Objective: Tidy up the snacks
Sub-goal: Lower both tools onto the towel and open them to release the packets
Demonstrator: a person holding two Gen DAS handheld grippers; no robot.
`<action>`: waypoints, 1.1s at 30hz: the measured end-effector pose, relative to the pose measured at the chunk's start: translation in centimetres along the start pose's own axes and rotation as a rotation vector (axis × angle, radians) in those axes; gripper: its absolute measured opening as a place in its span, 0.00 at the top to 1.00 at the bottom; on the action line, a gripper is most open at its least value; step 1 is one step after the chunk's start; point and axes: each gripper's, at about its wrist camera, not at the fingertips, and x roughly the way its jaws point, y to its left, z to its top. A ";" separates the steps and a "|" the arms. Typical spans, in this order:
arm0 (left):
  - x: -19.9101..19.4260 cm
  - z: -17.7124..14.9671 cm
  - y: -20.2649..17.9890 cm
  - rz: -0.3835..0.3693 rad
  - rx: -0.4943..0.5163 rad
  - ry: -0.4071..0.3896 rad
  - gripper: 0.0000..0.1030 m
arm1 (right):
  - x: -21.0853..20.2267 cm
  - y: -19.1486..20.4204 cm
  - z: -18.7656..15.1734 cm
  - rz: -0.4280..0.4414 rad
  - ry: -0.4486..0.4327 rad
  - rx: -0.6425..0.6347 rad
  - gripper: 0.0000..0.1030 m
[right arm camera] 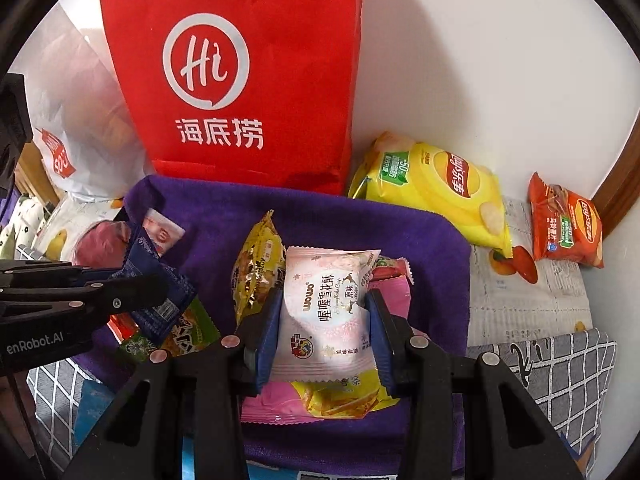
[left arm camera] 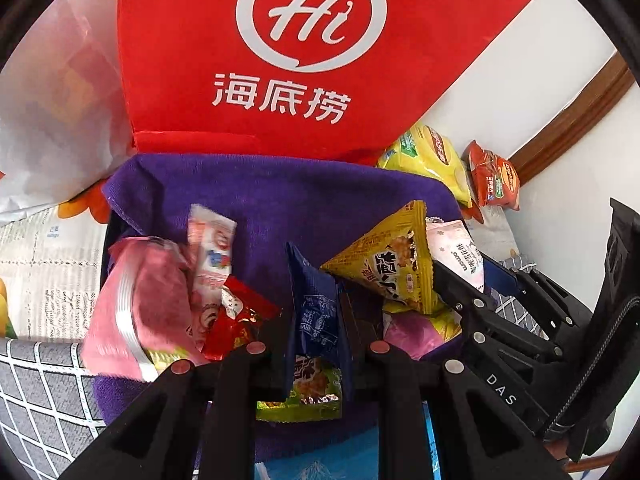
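A pile of small snack packets lies on a purple towel (left arm camera: 280,200) (right arm camera: 320,216). My left gripper (left arm camera: 316,346) is shut on a dark blue packet (left arm camera: 316,312), held on edge above a green-yellow packet (left arm camera: 308,396). It shows at the left of the right wrist view (right arm camera: 160,292), the blue packet (right arm camera: 156,280) in its tip. My right gripper (right arm camera: 320,316) is shut on a pale pink-white packet (right arm camera: 324,312), which also shows in the left wrist view (left arm camera: 460,252). A yellow triangular packet (left arm camera: 392,268), pink packets (left arm camera: 136,304) and a red wrapper (left arm camera: 236,320) lie around.
A red paper bag (left arm camera: 288,60) (right arm camera: 248,80) stands behind the towel against a white wall. A white plastic bag (right arm camera: 80,120) sits to its left. A yellow chips bag (right arm camera: 440,192) and an orange chips bag (right arm camera: 564,228) lie at the right. Grey checked cloth (right arm camera: 560,380) covers the front.
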 end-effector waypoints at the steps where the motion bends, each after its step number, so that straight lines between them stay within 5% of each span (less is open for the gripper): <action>1: 0.1 0.0 0.0 0.002 -0.001 0.001 0.84 | 0.1 -0.1 0.0 -0.003 0.005 0.001 0.60; 33: 1.8 -0.1 -0.6 0.051 0.038 0.020 0.79 | 0.3 -1.0 0.0 -0.053 0.010 0.006 0.56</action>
